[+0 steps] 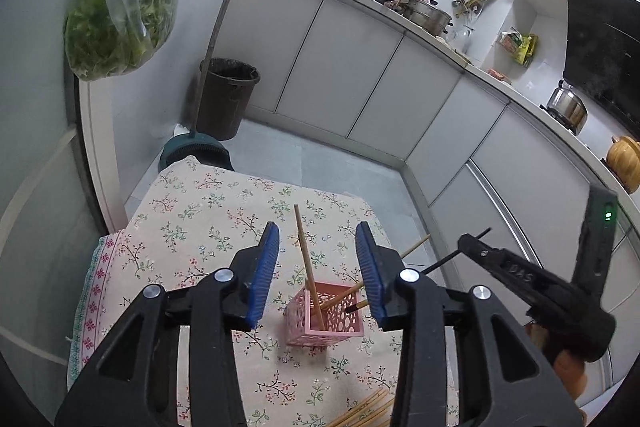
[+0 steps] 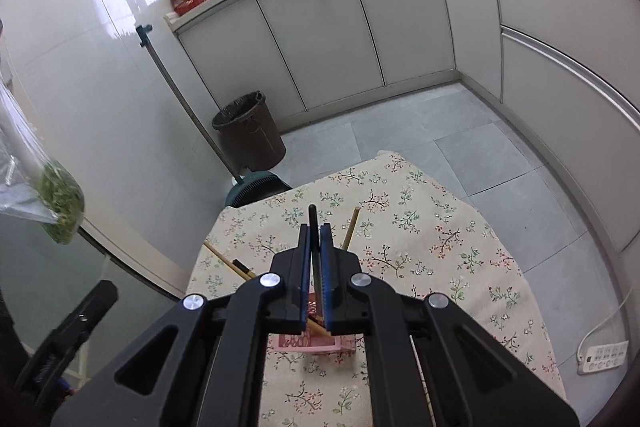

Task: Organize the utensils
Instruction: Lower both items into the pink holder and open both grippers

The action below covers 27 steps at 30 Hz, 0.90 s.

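Observation:
A pink perforated holder (image 1: 325, 321) stands on the floral tablecloth (image 1: 192, 227). Wooden chopsticks (image 1: 306, 267) lean in it. My left gripper (image 1: 317, 251) is open and empty, its blue pads on either side above the holder. My right gripper (image 2: 315, 239) is shut on a thin black chopstick (image 2: 312, 213) whose tip pokes out past the pads, above the holder (image 2: 310, 343). The right gripper also shows in the left wrist view (image 1: 472, 247), right of the holder. More wooden chopsticks (image 1: 366, 413) lie on the cloth at the near edge.
A brown bin (image 1: 228, 97) and a mop handle (image 1: 222, 15) stand by the wall beyond the table. White cabinets (image 1: 360, 75) line the far side and right. A bag of greens (image 1: 120, 27) hangs at left. A power strip (image 2: 604, 357) lies on the floor at right.

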### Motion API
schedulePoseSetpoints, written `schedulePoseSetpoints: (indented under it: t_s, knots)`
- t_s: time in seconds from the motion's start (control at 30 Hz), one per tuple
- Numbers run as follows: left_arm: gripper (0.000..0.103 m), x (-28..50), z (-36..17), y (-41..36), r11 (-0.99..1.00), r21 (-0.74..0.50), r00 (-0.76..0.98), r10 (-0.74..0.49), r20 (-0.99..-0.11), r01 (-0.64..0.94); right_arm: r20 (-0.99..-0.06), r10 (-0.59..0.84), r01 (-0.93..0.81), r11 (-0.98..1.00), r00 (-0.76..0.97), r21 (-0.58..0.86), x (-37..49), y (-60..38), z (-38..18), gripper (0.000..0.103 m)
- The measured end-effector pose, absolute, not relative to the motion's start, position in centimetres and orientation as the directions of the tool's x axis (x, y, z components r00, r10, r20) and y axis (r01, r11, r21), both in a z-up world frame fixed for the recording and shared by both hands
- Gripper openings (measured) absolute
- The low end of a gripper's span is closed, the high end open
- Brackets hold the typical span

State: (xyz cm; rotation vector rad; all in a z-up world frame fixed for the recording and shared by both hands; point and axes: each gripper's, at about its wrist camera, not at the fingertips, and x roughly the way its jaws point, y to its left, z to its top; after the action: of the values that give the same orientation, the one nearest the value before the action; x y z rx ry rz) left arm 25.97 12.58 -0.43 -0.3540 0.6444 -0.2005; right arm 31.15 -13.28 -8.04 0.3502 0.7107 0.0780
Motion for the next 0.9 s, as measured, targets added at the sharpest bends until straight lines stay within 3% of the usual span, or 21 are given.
schedulePoseSetpoints:
  t_s: [0.1,0.13,0.17,0.2,0.4,0.53,0.67,0.9]
  knots:
    - [0.037,26.3,-1.1,12.4,0.922,-0.381,0.766,-0.294,-0.571,0.070,-0.643,0.176,0.036,0.952,0.745,0.304,32.2,-12.0,-9.5,0.011]
    - [0.037,26.2,-1.2,12.3,0.927,-0.370,0.767,-0.285,-0.575,0.067,-0.638,0.172,0.038,0.953,0.750,0.302,32.3,-11.8,-9.8,0.019]
    - [0.037,26.2,-1.2,12.2,0.931,-0.359,0.769,-0.276,-0.576,0.064,-0.637,0.172,0.035,0.954,0.752,0.298,32.3,-11.7,-9.9,0.040]
    - [0.037,26.1,-1.2,12.1,0.936,-0.345,0.773,-0.264,-0.577,0.063,-0.633,0.173,0.031,0.954,0.755,0.297,32.2,-11.6,-10.0,0.044]
    - [0.043,25.6,-0.9,11.6,0.952,-0.303,0.780,-0.229,-0.582,0.053,-0.609,0.138,0.020,0.969,0.781,0.245,30.7,-11.3,-8.9,0.044]
    - [0.058,25.2,-1.0,11.2,0.958,-0.281,0.781,-0.211,-0.587,0.048,-0.613,0.129,0.022,0.972,0.780,0.233,29.3,-11.4,-8.8,0.045]
    - [0.075,24.6,-1.2,10.5,0.972,-0.232,0.780,-0.179,-0.599,0.045,-0.616,0.113,0.042,0.972,0.779,0.232,27.9,-12.0,-9.2,0.057]
    - [0.090,23.5,-2.5,8.7,0.985,-0.165,0.760,-0.147,-0.633,0.053,-0.636,0.031,0.138,0.967,0.771,0.214,25.4,-14.1,-10.8,0.076]
